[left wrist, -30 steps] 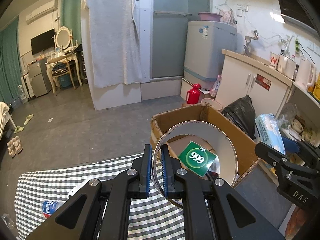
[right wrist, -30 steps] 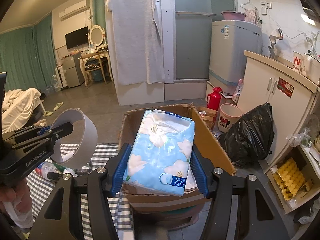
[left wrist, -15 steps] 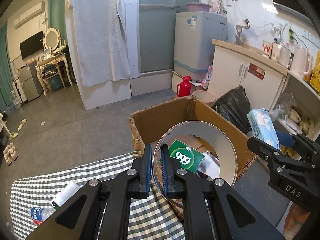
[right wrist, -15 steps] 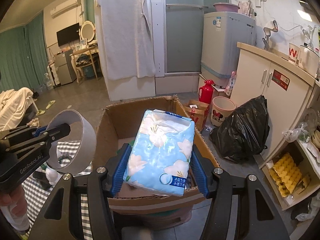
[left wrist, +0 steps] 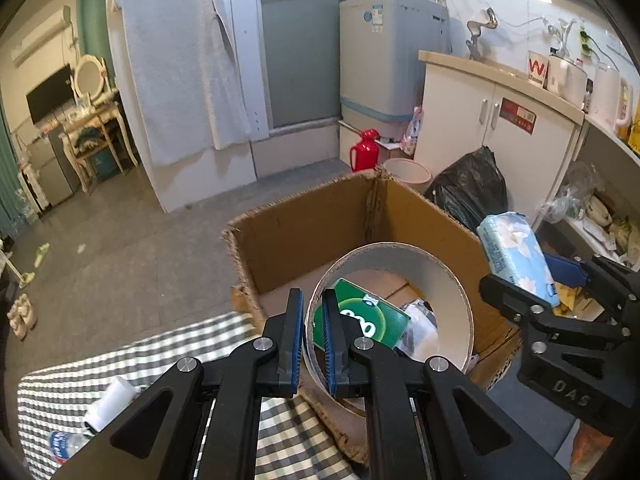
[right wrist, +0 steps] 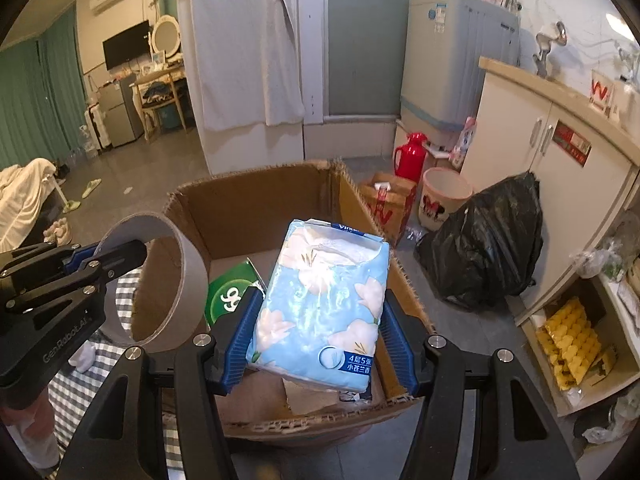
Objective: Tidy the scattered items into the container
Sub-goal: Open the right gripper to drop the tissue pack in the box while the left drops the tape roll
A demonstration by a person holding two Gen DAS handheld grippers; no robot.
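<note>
Right, left wrist cam first: left claw (left wrist: pixel 312 336) pinches the wall of a wide cardboard ring (left wrist: pixel 390 312), one finger inside, one outside, ring held over the near edge of the open cardboard box (left wrist: pixel 304 232). Thru the ring, a green "999" packet (left wrist: pixel 360 320) lies inside the box w/ a clear wrapper beside it. Checked cloth covers the desk (left wrist: pixel 160 356) at lower left; a white tube (left wrist: pixel 110 398) and a small bottle (left wrist: pixel 64 444) lie on it. Right claw (left wrist: pixel 560 280) shows at the right edge.

Now right wrist cam: right claw (right wrist: pixel 318 320) is clamped on a blue floral tissue pack (right wrist: pixel 320 304), hovering above the box (right wrist: pixel 256 200) interior, not touching it. Green packet (right wrist: pixel 230 292) sits below-left on the box floor. Left claw (right wrist: pixel 120 256) w/ ring (right wrist: pixel 172 280) is at the left, over the box's left rim.
</note>
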